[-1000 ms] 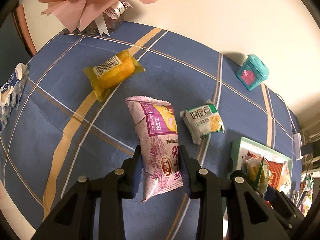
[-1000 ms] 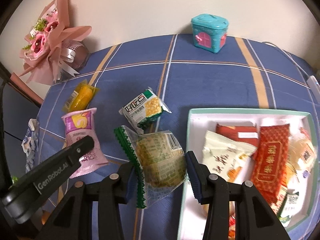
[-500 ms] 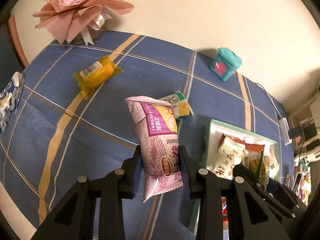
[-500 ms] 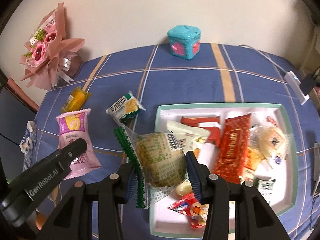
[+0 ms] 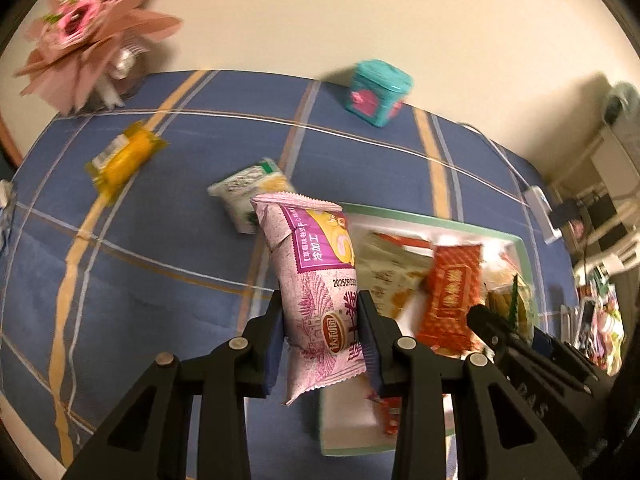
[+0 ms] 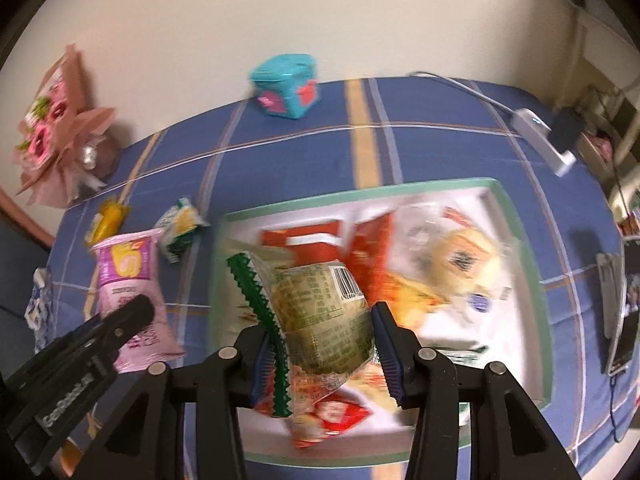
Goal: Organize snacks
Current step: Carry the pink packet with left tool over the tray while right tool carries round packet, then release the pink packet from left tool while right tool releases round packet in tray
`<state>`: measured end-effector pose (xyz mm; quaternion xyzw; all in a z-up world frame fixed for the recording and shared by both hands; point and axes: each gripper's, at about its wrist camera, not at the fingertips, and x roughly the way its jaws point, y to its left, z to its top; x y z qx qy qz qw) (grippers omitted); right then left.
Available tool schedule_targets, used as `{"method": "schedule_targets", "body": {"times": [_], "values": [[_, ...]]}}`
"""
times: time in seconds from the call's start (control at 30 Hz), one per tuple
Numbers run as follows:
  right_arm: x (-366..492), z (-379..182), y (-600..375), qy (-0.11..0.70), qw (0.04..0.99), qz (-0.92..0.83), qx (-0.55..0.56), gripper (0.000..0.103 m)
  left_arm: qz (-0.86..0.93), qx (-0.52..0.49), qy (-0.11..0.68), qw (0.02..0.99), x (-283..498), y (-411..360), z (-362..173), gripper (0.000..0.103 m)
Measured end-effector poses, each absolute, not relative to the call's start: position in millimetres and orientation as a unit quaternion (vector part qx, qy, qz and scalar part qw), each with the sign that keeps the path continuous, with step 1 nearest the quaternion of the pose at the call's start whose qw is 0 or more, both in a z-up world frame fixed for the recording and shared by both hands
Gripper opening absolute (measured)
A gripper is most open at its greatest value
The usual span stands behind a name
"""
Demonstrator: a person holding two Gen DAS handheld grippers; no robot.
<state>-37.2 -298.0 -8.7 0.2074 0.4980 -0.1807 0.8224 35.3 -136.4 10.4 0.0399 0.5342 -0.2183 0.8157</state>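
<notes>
My left gripper [image 5: 322, 332] is shut on a pink-purple snack pack [image 5: 316, 280] and holds it above the tray's left edge. My right gripper [image 6: 322, 336] is shut on a clear green-edged snack pack [image 6: 320, 312] above the white, green-rimmed tray [image 6: 516, 216], which holds several snacks. The tray also shows in the left wrist view [image 5: 440, 220]. A yellow snack [image 5: 122, 158] and a green-white cracker pack [image 5: 248, 192] lie on the blue cloth left of the tray. The left gripper [image 6: 132, 312] with the pink pack [image 6: 128, 276] appears in the right wrist view.
A teal toy box [image 5: 378, 92] stands at the far edge by the wall. A pink bouquet [image 5: 88, 36] stands at the far left corner. A white power strip [image 6: 540, 140] with cable lies at the right. A phone [image 6: 612, 300] lies right of the tray.
Both grippers have moved right with their packs. The right one now hangs over the tray's middle, and the left one has reached the tray's left edge.
</notes>
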Motion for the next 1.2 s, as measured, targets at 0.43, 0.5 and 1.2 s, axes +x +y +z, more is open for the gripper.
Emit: {"method": "schedule_targets", "body": {"times": [0.43,0.5,1.2], "values": [[-77,-31,-364,0.504,0.789,-0.235,0.260,0.049,-0.287,0.096,0.528,0.793,3,-197,-1,0.036],[-78,-34,-365,0.506,0.788,-0.235,0.262,0.050,-0.289,0.102,0.529,0.791,1,-201,-3,0.036],[-69,-33,-350,0.514,0.790,-0.226,0.245,0.051,-0.290,0.122,0.520,0.794,2,-213,-7,0.036]]}}
